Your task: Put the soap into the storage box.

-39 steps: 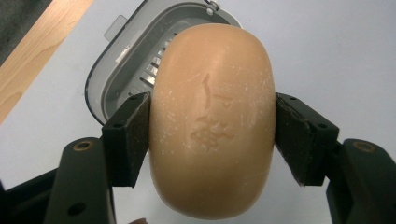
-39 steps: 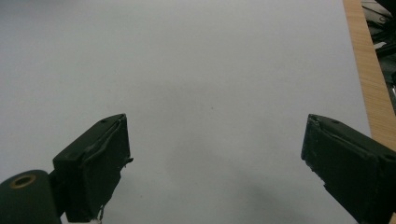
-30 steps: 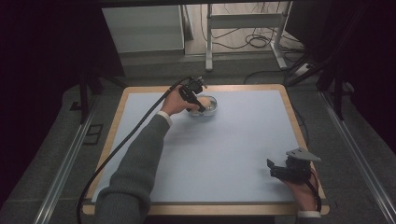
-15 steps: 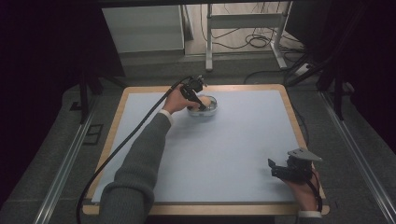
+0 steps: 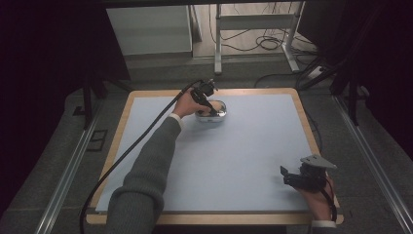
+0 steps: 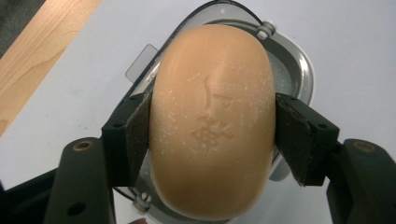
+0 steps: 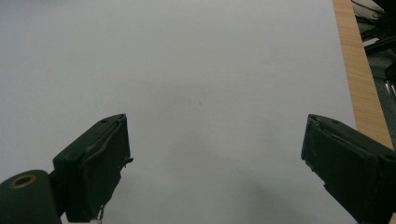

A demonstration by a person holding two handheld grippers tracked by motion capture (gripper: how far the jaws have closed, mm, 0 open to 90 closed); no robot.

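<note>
A tan oval bar of soap (image 6: 212, 123) with a stamped mark sits between the jaws of my left gripper (image 6: 212, 135), which is shut on it from both sides. Under the soap lies a shiny metal soap dish (image 6: 299, 70) with a clear rim. In the high view the left gripper (image 5: 210, 108) reaches over the dish (image 5: 217, 116) near the table's far edge, and the soap is mostly hidden there. My right gripper (image 5: 286, 176) rests low at the near right corner; its own view shows it open (image 7: 215, 154) over bare white surface.
The white mat (image 5: 234, 161) covers a wooden-edged table (image 5: 304, 114). A black cable (image 5: 122, 156) trails from the left gripper across the left side. Metal floor rails (image 5: 68, 161) flank the table, and desk legs and cables (image 5: 253, 41) stand beyond it.
None of note: the left gripper stays at the dish and the right gripper stays at the near right corner.
</note>
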